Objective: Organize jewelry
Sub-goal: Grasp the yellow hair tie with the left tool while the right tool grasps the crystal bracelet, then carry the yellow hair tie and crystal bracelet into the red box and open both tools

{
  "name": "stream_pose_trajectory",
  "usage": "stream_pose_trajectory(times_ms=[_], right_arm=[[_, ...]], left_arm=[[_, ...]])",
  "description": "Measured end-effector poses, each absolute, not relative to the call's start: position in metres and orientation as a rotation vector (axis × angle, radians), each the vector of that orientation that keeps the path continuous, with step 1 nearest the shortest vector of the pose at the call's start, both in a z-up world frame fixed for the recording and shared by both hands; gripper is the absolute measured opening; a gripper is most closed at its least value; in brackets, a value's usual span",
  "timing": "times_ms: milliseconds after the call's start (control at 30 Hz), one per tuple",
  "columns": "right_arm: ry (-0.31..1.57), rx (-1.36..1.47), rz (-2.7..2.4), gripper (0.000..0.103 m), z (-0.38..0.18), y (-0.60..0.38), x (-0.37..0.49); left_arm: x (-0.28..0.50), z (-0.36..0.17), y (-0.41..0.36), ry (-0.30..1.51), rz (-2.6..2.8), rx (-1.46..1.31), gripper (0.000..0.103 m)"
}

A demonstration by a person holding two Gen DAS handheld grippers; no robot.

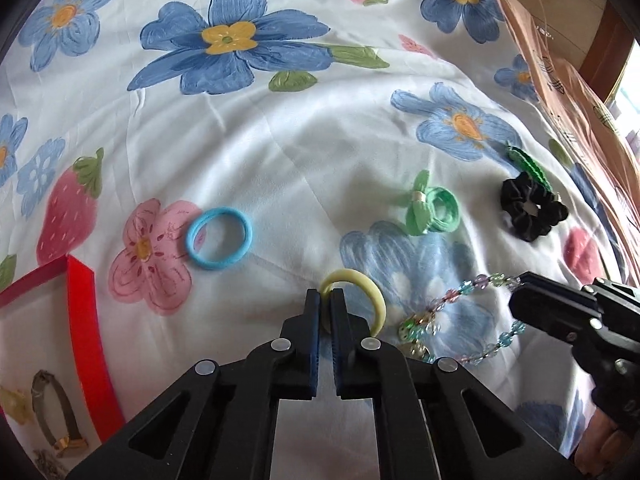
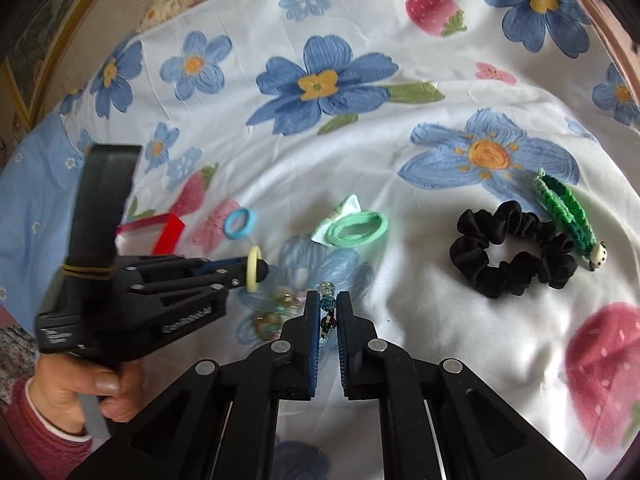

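Item in hand, left: yellow hair tie [image 1: 372, 300], pinched at its near rim between the jaws of the left gripper [image 1: 325, 304], jaws drawn nearly together on the band; the ring stands on edge on the floral bedsheet [image 1: 280, 152]. Item in hand, right: pastel beaded bracelet [image 1: 460, 300], lying just beside the hair tie, with a few of its beads caught between the narrowed jaws of the right gripper [image 2: 329, 312]. Likely destination: red box [image 1: 80, 320], open, at the left, already holding a brown clasp piece [image 1: 54, 416]. Handling advice: lift both pieces straight up before carrying them across, since the bracelet strand may trail and snag the hair tie; keep the grip on the beads firm, as round beads could slip. Unsorted remainder, well apart on the sheet: blue hair tie [image 1: 219, 238], green bow tie band [image 1: 434, 208], black scrunchie [image 2: 512, 254], green knitted clip [image 2: 568, 216]. Obscured: the bracelet's near loop behind the left gripper; most of the box, cut off at the frame edge; its other contents too small to identify.
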State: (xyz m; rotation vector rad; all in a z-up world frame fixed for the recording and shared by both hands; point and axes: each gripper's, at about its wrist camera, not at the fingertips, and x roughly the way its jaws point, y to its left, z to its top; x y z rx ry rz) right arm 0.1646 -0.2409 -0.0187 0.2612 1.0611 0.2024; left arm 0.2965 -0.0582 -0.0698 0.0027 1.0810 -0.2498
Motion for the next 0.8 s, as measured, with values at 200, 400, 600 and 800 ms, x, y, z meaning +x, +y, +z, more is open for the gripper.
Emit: stream_pose_trajectory(times_ms=[200,400,600,800], right_arm=[[1.016,0.280,0.231,0.007,0.003,-0.238,0.159],[0.977,0.268,0.264,0.007,0.025,-0.223,0.151],[0.967,0.253,0.311,0.007,0.034,-0.200,0.145],[0.971,0.227,0.357,0.007,0.038,-0.171,0.139]], left_arm=[[0.265,-0.046,-0.038,1.042,-0.257,-0.059,0.003],[0.221,-0.019,-0.011,0.990,-0.234,-0.103,0.003],[0.175,0.001,0.020,0.956,-0.179,-0.135,0.003],[0.138,0.010,0.051,0.936,-0.123,-0.169,0.003]])
